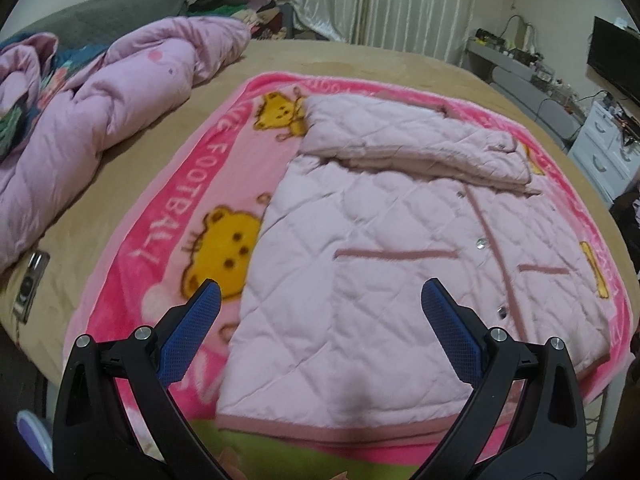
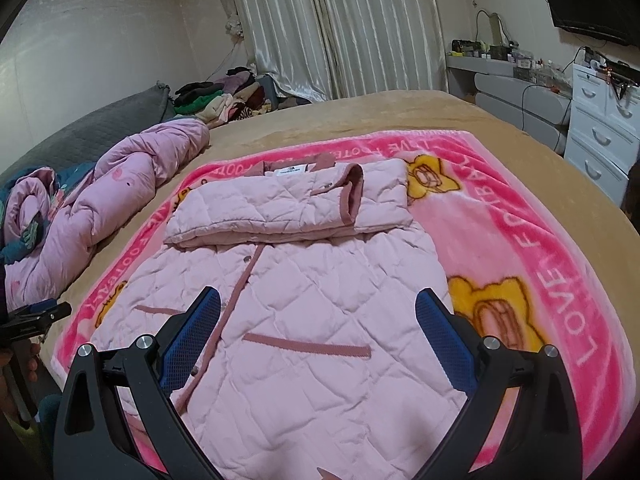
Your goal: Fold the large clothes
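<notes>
A pale pink quilted jacket (image 1: 392, 264) lies flat, front up, on a bright pink cartoon blanket (image 1: 180, 208). Both sleeves are folded across its chest (image 1: 416, 140). In the right wrist view the jacket (image 2: 312, 304) shows with its folded sleeves (image 2: 280, 212) and dark pink cuff. My left gripper (image 1: 320, 300) is open and empty above the jacket's lower left part near the hem. My right gripper (image 2: 318, 308) is open and empty above the jacket's lower right part, over a pocket trim (image 2: 308, 344). The left gripper's body shows at the left edge of the right wrist view (image 2: 32, 316).
The blanket (image 2: 540, 248) lies on a tan bed (image 1: 360, 60). A crumpled lilac duvet (image 1: 100, 92) lies at the left. A small camera-like device (image 1: 30, 284) lies near the bed's left edge. White drawers (image 2: 600, 140), a desk and a clothes pile (image 2: 224, 96) stand beyond the bed.
</notes>
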`<state>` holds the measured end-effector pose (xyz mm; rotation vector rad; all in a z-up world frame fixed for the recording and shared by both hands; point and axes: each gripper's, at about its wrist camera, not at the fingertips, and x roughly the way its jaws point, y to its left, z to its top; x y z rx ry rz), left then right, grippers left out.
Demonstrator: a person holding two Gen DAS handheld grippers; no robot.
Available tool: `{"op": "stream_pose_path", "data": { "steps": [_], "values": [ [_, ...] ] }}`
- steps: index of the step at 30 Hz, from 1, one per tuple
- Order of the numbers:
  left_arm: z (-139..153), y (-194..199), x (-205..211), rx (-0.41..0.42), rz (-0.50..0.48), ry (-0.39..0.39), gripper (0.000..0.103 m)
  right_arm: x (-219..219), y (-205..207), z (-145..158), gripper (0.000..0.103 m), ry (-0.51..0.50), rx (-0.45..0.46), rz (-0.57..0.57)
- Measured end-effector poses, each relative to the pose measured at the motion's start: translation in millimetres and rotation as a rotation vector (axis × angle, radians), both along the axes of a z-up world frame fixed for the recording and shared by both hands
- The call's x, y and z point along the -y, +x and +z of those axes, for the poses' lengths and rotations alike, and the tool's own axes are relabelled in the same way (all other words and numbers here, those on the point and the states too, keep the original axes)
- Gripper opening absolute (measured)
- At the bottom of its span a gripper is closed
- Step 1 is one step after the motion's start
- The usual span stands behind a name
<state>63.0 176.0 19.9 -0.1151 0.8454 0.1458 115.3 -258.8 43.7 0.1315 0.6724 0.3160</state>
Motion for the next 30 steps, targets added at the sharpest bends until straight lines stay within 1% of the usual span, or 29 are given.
{"op": "stream_pose_path", "data": {
  "steps": [7,14,23,27,30],
  "values": [
    [-22,-9,-23,-0.059,0.064,-0.010,0.094,12,-6,-13,0.097,-0.001,-0.029,-0.006],
    [-44,-13,-37,-0.126,0.099,-0.021,0.094,22,-10,-23,0.097,-0.010,-0.053,-0.008],
    [-75,-16,-47,-0.203,0.113,-0.062,0.094,39,-18,-39,0.097,-0.025,-0.098,-0.009],
    [-86,-16,-48,-0.231,0.111,-0.061,0.094,43,-23,-49,0.097,-0.032,-0.124,-0.009],
    [-91,-15,-49,-0.241,0.104,-0.075,0.094,46,-27,-57,0.097,-0.040,-0.150,-0.006]
  ]
}}
